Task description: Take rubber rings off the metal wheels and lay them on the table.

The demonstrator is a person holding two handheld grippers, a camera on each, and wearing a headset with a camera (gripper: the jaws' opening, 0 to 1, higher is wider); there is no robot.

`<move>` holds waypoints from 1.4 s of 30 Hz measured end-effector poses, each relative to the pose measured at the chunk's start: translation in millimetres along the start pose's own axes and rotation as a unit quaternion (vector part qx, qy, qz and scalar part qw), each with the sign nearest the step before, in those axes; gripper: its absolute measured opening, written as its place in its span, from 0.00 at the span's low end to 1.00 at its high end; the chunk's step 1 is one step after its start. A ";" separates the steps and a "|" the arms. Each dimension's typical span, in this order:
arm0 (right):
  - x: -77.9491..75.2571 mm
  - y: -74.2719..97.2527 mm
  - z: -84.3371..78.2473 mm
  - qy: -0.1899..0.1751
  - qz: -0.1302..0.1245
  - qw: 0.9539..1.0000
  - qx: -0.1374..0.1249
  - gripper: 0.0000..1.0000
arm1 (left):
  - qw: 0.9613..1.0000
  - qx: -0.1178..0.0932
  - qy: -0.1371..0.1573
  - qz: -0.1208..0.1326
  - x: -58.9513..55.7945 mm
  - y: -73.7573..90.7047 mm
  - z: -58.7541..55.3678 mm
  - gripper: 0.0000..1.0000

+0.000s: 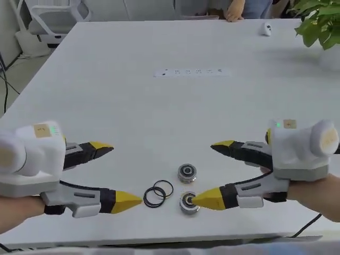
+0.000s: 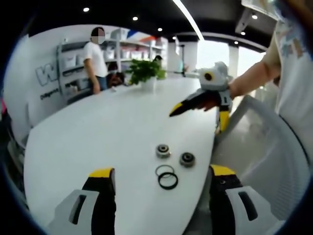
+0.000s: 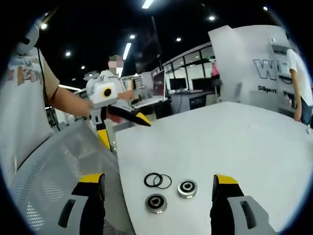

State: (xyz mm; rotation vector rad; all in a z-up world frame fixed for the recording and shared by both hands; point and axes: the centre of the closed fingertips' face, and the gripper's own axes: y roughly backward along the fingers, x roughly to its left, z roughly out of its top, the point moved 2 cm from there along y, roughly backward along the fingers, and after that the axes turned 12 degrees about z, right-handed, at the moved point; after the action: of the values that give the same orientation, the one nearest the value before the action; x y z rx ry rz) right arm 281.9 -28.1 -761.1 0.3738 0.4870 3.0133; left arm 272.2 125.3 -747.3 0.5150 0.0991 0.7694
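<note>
- Two rubber rings (image 1: 158,193) lie flat on the desk (image 1: 159,117), overlapping each other, just left of the two metal wheels (image 1: 187,171) and near the desk's front edge.
- Both tools hover low over the desk on either side of this group. The left tool (image 1: 123,173) is spread wide and holds nothing.
- The right tool (image 1: 203,172) is spread wide too. Its lower jaw tip sits over the nearer wheel, but whether it touches is unclear.
- By my reading, the removal step is done or almost done. The wheels are too small to tell whether another ring sits in a groove.
- If one does, the next move calls for one tool to pin the wheel so it cannot roll. The other would pinch the thin rubber edge and peel it out.
- In the head view a jaw covers part of the nearer wheel, and a socket strip (image 1: 192,71) is set into the desk farther back.
- In the right gripper view both wheels sit clear between the jaws, with the rings beyond them.
- In the left gripper view the order is reversed, with the rings nearest. A plant (image 2: 144,71) and a standing person (image 2: 93,58) are at the far end.
</note>
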 end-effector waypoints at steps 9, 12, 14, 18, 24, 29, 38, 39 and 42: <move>4.0 24.4 -19.4 0.038 -0.053 0.996 0.059 0.99 | 0.999 -0.009 0.023 0.022 4.8 12.6 0.3 0.84; 6.9 28.4 -24.2 0.034 -0.065 0.995 0.070 0.99 | 0.999 -0.003 0.026 0.034 4.3 16.3 -4.6 0.86; 9.9 30.6 -26.5 0.032 -0.069 0.994 0.077 0.99 | 0.999 -0.003 0.029 0.041 2.9 19.7 -6.1 0.87; 14.9 34.3 -28.0 0.027 -0.078 0.993 0.085 0.99 | 0.997 0.001 0.049 0.058 3.5 25.2 -8.1 0.88; 12.9 43.9 -24.8 -0.006 -0.105 0.992 0.073 0.99 | 0.995 0.001 0.064 0.078 2.4 31.9 -8.0 0.88; 14.4 48.6 -21.9 -0.012 -0.114 0.991 0.066 0.99 | 0.994 0.010 0.064 0.087 3.6 33.3 -9.1 0.88; 13.8 54.6 -15.8 -0.026 -0.133 0.989 0.053 0.99 | 0.992 0.007 0.077 0.096 5.5 32.3 -6.6 0.88; 14.6 54.4 -15.5 -0.026 -0.134 0.989 0.055 0.99 | 0.992 0.009 0.075 0.096 5.3 31.8 -8.0 0.88; 15.3 54.2 -15.9 -0.026 -0.136 0.989 0.057 0.99 | 0.993 0.014 0.073 0.096 4.4 31.0 -11.3 0.88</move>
State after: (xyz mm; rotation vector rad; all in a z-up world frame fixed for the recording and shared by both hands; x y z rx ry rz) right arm 261.7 -82.7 -755.0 0.3598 0.6505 2.7141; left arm 252.5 151.6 -741.9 0.4993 0.1987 0.9946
